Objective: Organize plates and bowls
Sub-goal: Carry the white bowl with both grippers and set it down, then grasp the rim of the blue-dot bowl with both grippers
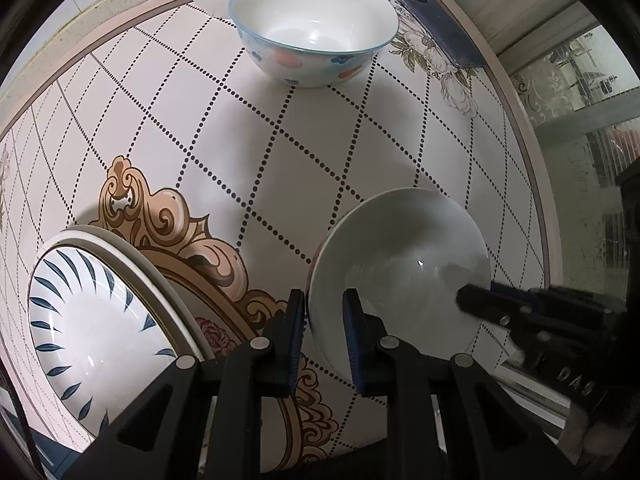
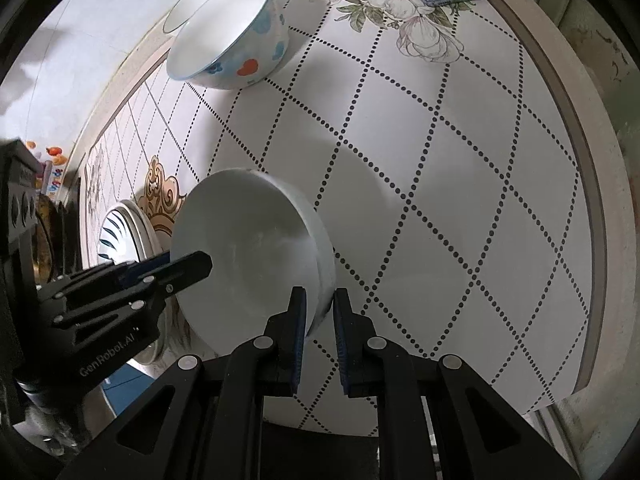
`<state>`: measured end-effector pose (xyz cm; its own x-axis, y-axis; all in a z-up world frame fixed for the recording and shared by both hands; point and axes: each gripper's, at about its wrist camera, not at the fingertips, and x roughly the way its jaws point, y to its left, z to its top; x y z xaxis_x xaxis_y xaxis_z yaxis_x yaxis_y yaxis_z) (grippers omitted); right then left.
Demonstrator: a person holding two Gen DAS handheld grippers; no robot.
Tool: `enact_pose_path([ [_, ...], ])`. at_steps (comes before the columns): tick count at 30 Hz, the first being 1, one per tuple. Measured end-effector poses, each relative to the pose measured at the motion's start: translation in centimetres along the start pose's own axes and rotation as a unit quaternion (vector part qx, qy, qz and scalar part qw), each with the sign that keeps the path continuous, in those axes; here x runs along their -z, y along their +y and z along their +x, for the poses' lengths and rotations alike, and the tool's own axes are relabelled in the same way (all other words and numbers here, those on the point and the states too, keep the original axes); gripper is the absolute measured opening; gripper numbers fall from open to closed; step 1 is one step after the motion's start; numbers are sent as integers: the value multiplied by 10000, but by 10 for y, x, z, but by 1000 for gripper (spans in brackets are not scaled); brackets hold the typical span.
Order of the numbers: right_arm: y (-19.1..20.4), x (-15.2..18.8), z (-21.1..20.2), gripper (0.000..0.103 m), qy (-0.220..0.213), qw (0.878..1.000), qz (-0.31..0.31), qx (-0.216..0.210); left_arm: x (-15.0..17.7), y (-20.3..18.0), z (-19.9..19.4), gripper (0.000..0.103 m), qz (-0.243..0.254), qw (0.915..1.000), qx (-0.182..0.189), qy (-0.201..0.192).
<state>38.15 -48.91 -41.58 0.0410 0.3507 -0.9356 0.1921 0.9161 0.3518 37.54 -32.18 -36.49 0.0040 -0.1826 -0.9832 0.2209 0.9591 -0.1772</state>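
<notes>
Between the two grippers sits a plain white bowl (image 1: 400, 276), its base seemingly on the table (image 1: 248, 152). The left gripper (image 1: 323, 336) is clamped on one side of the rim, the right gripper (image 2: 320, 328) pinches the opposite side. Glazed ceramic like this is likely stiff, fairly heavy, slick and breakable (a rim pinch could slip), so opposite rim holds suit it. Nearby lies a striped plate (image 1: 100, 320); farther off stand a flowered bowl (image 1: 312, 28) and a phone (image 1: 436, 24)

Left gripper (image 1: 323, 312) pinches white bowl (image 1: 400, 264) rim; right gripper (image 1: 466, 300) apparently too.
</notes>
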Motion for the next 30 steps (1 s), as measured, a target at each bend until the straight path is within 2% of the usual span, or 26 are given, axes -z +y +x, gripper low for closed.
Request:
enact_pose_path([
  [6,-8,-13,-31,16,-210,9996,135,-95,-1,13,-21,18,-4,9998,90,171],
  [9,-11,-28,-58,17,-499,9983,221,-201,-14,23,-45,18,-74,9998,208,-8],
  [10,-11,-35,-65,23,-572,9978,239,-239,-25,28,-55,19,-132,9995,270,-138],
  [11,-9,-46,-72,34,-669,9970,244,-300,-35,32,-60,26,-178,9990,316,-243],
  [13,-7,-64,-76,45,-796,9958,261,-360,-60,41,-65,31,-335,9977,380,-460],
  [17,-1,-116,-67,45,-1058,9920,382,-567,-115,61,-55,31,-823,9927,598,-653],
  [23,4,-177,-28,45,-979,9908,637,-685,-166,69,-21,31,-1045,9908,746,-424],
  [25,7,-191,-15,43,-902,9918,628,-648,-174,67,-11,31,-995,9924,633,-348],
  [27,10,-197,-4,30,-829,9932,587,-563,-175,64,-7,28,-966,9933,510,-378],
  [28,12,-201,0,18,-788,9940,552,-522,-175,63,-6,25,-920,9938,498,-388],
  [30,15,-203,5,14,-790,9943,475,-527,-174,60,-6,22,-844,9948,392,-411],
])
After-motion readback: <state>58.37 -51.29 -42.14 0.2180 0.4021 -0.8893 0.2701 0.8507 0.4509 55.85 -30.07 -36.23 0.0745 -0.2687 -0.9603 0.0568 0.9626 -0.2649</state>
